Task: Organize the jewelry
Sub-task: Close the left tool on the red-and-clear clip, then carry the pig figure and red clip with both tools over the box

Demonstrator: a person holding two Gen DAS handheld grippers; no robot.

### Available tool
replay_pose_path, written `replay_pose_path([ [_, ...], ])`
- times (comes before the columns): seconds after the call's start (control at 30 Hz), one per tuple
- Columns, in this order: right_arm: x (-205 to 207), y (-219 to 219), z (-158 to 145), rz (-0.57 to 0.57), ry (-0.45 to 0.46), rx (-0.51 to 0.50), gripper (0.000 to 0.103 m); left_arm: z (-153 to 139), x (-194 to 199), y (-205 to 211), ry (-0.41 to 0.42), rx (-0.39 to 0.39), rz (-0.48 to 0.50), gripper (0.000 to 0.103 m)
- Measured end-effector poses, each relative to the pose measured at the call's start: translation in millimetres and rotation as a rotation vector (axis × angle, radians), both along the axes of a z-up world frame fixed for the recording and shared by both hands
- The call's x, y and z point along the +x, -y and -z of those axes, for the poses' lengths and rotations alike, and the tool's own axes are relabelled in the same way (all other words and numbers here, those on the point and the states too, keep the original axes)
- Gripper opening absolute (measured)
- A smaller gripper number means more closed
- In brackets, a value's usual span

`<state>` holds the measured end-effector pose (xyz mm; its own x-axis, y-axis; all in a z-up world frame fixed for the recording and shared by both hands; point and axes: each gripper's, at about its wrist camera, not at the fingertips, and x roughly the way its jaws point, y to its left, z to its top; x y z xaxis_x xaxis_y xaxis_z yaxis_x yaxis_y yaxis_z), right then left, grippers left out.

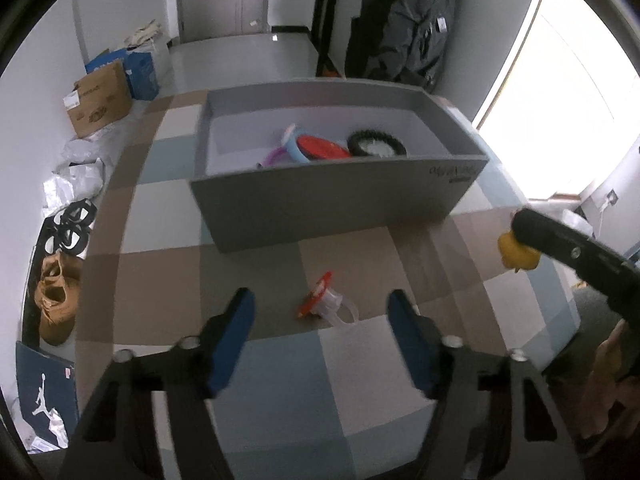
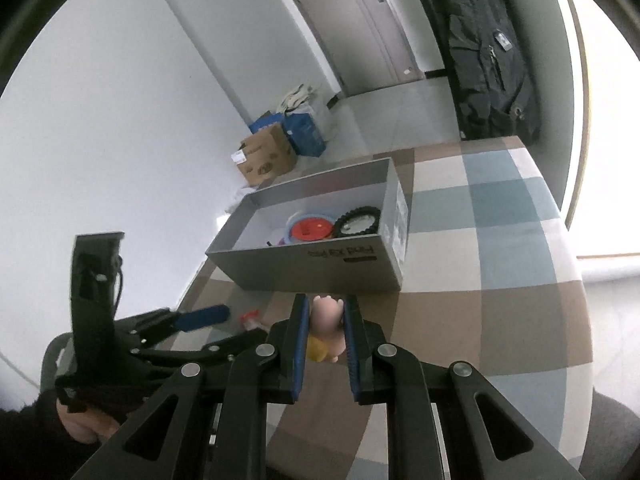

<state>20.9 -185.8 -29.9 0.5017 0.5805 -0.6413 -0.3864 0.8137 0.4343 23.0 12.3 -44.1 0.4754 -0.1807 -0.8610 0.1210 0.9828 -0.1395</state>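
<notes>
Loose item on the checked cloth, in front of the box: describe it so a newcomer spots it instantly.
Find the grey box on the checked tablecloth. On the near side, lying alone between the left gripper's open blue pads, is a small clear-plastic piece with a red end, the only item outside the box.

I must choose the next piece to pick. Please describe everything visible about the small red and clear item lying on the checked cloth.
The small red and clear item lies flat on a brown square of the cloth, in front of the grey box and apart from it. It looks like plastic: a red part and a transparent looped part. Nothing touches it; its details are blurred.

Black fingers (image 1: 236, 332), blue pads (image 2: 298, 356)
</notes>
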Motion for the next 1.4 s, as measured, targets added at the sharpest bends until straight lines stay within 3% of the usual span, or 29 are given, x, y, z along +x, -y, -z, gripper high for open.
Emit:
replay_pose_path([
  [0.17, -1.2, 3.0, -0.7, 0.005, 0.002, 0.008, 0.016, 2.6, -1.1, 7.3, -0.002, 0.051, 0.028, 0.025],
  [0.43, -1.9, 5.4, 0.1, 0.006, 0.0, 0.013, 0.016, 0.4, -6.3, 17.3, 0.01, 0.094, 0.058, 0.025],
  [0.6, -0.8, 4.0, -1.0, 0.002, 0.002, 0.011, 0.016, -4.8, -9.1, 16.1, 0.025, 0.08, 0.053, 0.025],
  [1.1, 9.0, -12.7, -21.5, -0.03, 0.056, 0.003, 0.016, -47.5, -3.0, -2.8, 0.167, -0.081, -0.039, 0.025],
  [1.4, 24.5, -23.6, -41.4, -0.048, 0.092, 0.018, 0.016, -61.5, 20.3, -16.7, 0.219, -0.159, -0.069, 0.025],
])
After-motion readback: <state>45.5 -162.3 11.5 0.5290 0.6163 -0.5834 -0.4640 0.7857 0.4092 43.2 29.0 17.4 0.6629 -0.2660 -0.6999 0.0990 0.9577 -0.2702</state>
